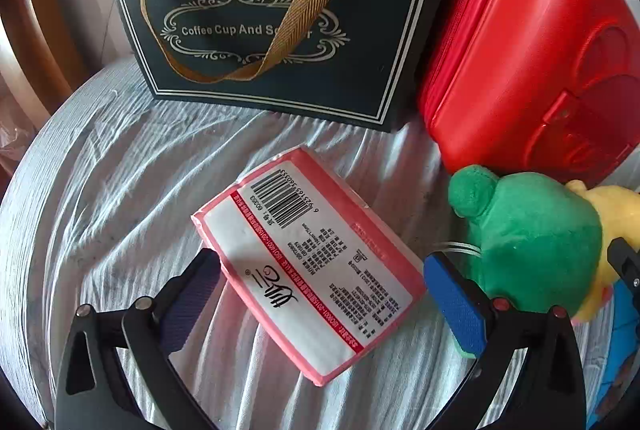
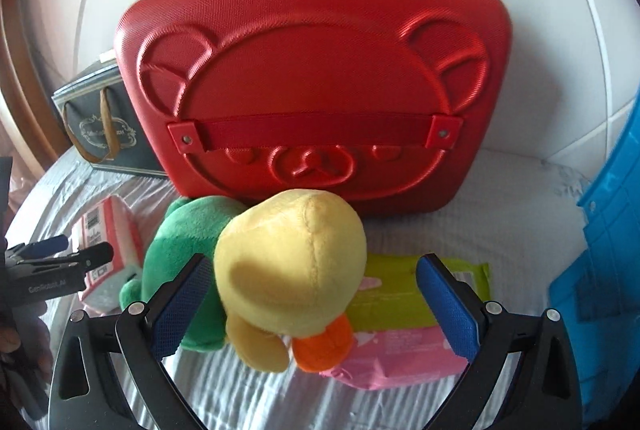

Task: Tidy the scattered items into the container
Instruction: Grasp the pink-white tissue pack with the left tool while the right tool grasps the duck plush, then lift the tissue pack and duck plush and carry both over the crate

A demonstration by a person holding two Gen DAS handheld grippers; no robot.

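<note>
Over the bedsheet (image 1: 120, 170), both claws gape: left (image 1: 320, 290) straddling tissues (image 1: 308, 270), right (image 2: 316, 294) apparently astride duck (image 2: 292, 270).

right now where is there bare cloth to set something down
Bare cloth lies left of the tissue pack, below the dark gift box. More lies right of the red case. Crowded around the plush duck.

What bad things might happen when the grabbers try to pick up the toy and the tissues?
The right gripper is open around the plush duck, whose round, soft head may slip out. The wet wipes pack under it might get dragged along. The left gripper straddles the tissue pack at an angle, so it might twist.
</note>
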